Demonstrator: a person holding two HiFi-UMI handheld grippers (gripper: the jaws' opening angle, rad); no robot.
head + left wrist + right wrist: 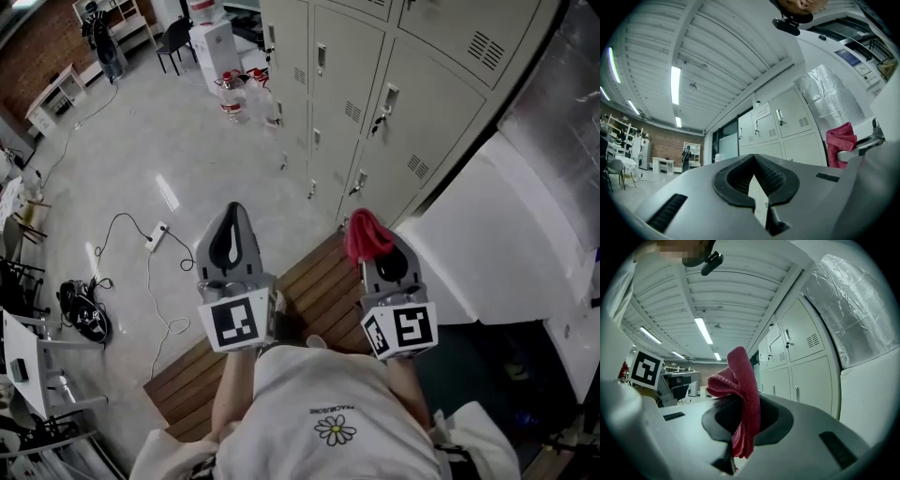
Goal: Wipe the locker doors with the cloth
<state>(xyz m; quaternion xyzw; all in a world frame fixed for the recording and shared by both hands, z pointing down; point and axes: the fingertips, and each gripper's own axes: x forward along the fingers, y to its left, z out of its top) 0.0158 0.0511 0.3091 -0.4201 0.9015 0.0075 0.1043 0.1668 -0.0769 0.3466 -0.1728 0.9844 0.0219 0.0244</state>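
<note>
Right hand-held gripper [375, 246] clenched on red cloth [743, 390], left hand-held gripper [233, 214] closed empty; advise pressing cloth flat against far locker doors [422, 103].

Red cloth [367, 234]; pale grey locker doors [412, 112]; brown slatted bench [319, 291]; white shirt [337, 394] with daisy print

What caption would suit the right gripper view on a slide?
The right hand-held gripper, shut on a red cloth, near the lockers.

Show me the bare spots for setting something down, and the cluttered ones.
Bare: the floor between the lockers and the power strip; the wooden bench. Crowded: bottles by the lockers, the tangle of cables at left.
</note>
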